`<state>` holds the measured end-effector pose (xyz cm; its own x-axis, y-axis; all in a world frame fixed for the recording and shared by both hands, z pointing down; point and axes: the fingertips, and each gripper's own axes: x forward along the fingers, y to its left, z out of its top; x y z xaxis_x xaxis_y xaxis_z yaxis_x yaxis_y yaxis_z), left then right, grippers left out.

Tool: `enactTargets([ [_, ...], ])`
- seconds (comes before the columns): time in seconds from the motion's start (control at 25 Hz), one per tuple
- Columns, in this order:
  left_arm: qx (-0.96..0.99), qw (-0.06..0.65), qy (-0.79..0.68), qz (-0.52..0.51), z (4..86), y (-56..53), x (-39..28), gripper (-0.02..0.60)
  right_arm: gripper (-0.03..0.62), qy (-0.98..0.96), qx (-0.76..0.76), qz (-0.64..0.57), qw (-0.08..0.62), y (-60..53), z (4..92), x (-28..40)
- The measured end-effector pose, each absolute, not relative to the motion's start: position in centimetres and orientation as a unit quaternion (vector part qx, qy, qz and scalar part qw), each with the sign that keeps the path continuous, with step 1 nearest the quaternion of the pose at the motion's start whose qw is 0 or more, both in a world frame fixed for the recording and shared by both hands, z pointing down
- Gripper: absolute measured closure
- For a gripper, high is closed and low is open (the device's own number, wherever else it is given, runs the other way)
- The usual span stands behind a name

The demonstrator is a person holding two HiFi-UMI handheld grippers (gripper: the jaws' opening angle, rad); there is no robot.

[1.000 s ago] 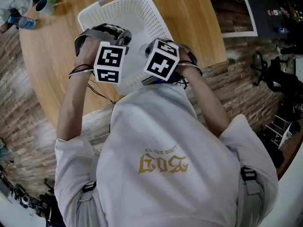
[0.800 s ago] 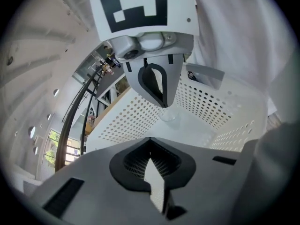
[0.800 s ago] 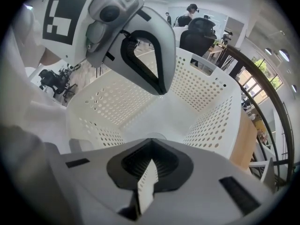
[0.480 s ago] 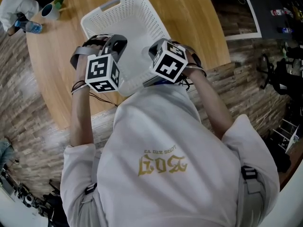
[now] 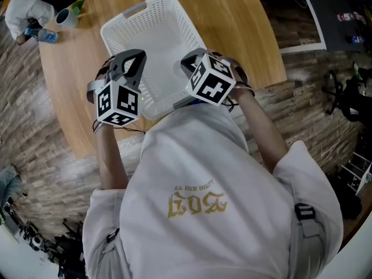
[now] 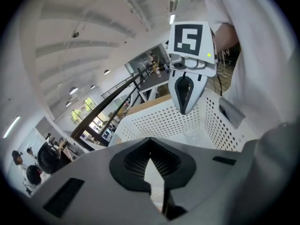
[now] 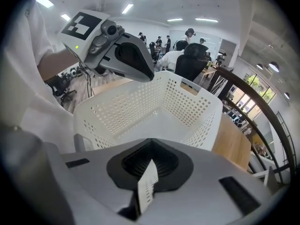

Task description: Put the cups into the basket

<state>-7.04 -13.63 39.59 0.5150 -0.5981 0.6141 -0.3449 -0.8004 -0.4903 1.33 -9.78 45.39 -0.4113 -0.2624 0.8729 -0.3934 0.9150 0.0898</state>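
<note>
From the head view I have both grippers low over the near end of the white perforated basket [image 5: 145,7], which stands on the round wooden table [image 5: 70,86]. The left gripper [image 5: 132,63] sits over the basket's near-left rim, its marker cube turned toward me. The right gripper [image 5: 190,61] hangs over the near-right rim, and the two point inward toward each other across the basket. In the left gripper view my jaws are drawn together to a thin slit with nothing between them; only the basket's holed wall [image 6: 159,121] shows through. The right gripper view reads the same, jaws nearly touching and holding nothing, with a sliver of basket showing in the gap. Ahead of them, the basket's floor looks bare from this side. Looking from the left gripper, I make out a faint clear cup [image 6: 191,132] on the basket floor, just below the right gripper's tip, though it is see-through and I cannot trace its edges well. On the far-left part of the table, well apart from the basket, stands a small cup [image 5: 65,17] with a bottle [image 5: 44,36] near it, and a white sleeve [image 5: 23,7] reaches in beside them. Beyond the table the gripper views show an open room with a dark stair rail and seated people in the distance.
</note>
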Motion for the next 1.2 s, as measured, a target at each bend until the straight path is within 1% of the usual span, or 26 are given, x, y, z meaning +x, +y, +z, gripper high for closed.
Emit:
enactTargets([
  [0.12,-0.858,0.136,0.33,-0.37,38.0,-13.8,-7.9,0.577,0.585,-0.848,0.203,0.066,0.485,-10.1,44.7,1.6],
  [0.24,-0.858,0.124,0.372,-0.332,36.6,-13.7,-8.5,0.577,0.585,-0.867,0.217,0.088,0.439,-10.3,43.3,1.4],
  [0.52,-0.859,0.103,0.419,-0.275,34.9,-13.3,-8.2,0.577,0.585,-0.895,0.245,0.094,0.361,-12.0,40.5,1.1],
  [0.6,-0.863,0.093,0.437,-0.236,33.6,-13.3,-7.9,0.577,0.585,-0.902,0.257,0.089,0.335,-12.4,39.2,1.1],
  [0.76,-0.875,0.042,0.471,-0.104,29.9,-13.5,-7.7,0.577,0.585,-0.918,0.286,0.073,0.264,-12.8,35.8,1.3],
  [0.84,-0.872,0.046,0.482,-0.074,28.5,-13.6,-7.6,0.577,0.585,-0.92,0.303,0.069,0.238,-13.1,34.7,1.6],
  [1.04,-0.855,0.076,0.509,-0.06,27.0,-13.8,-7.7,0.577,0.585,-0.923,0.315,0.068,0.212,-13.4,33.7,2.3],
  [1.2,-0.851,0.064,0.52,-0.037,26.7,-13.5,-8.1,0.577,0.585,-0.928,0.328,0.048,0.172,-13.5,32.2,2.8],
])
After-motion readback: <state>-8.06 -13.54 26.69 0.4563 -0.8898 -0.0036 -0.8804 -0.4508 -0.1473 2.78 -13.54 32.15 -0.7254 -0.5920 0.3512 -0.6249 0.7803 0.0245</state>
